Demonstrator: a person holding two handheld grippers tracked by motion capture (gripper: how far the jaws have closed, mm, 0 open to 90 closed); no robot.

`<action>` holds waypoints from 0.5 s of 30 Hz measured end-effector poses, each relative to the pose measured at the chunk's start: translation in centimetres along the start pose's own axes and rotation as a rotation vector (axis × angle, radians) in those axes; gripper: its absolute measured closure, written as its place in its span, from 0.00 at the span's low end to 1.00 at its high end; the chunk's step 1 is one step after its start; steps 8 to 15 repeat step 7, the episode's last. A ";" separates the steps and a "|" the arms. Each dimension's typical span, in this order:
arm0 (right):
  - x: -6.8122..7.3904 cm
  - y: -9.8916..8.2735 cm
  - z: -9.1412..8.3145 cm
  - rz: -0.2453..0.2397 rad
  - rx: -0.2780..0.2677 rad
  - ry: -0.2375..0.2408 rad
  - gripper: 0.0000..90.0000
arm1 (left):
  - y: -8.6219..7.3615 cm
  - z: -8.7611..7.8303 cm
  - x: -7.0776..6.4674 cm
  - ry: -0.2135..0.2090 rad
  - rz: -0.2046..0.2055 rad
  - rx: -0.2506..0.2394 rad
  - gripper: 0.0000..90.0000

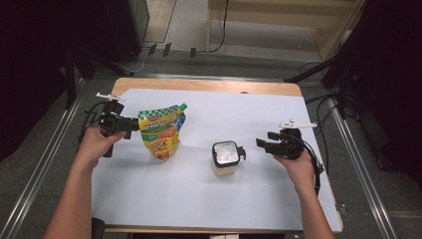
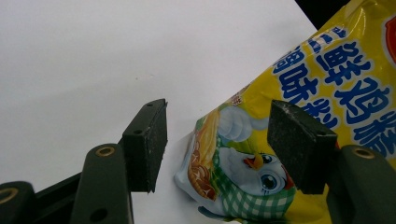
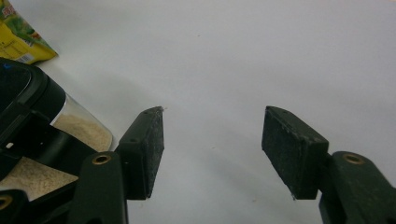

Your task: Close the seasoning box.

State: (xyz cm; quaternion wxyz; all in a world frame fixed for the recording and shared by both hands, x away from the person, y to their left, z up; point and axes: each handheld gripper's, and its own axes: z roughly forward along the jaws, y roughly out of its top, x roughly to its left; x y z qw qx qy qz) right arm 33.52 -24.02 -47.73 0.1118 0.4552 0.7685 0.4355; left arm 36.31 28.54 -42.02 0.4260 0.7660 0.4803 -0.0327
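- The tabletop carries a white sheet, with everything on its far half.
- The pouch, yellow with a green checked top, stands at about ten o'clock from the sheet's middle, leaning slightly.
- The jar, holding pale powder under a black flip lid, sits near the centre, at four o'clock from the pouch.
- The left hand-held gripper is at nine o'clock of the pouch; its jaws stand apart, released, with the pouch's edge between them, pads not pressing.
- The right hand-held gripper is at three o'clock of the jar, near but apart, jaws released over bare sheet.
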 end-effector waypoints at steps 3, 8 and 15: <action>0.2 0.0 0.1 -0.009 0.002 -0.002 0.43 | 0.0 0.0 0.1 0.002 -0.004 -0.002 0.43; 0.4 0.0 0.3 -0.022 0.006 -0.006 0.41 | -0.1 0.0 0.3 0.007 -0.006 0.000 0.43; 0.4 0.0 0.3 -0.022 0.006 -0.006 0.41 | -0.1 0.0 0.3 0.007 -0.006 0.000 0.43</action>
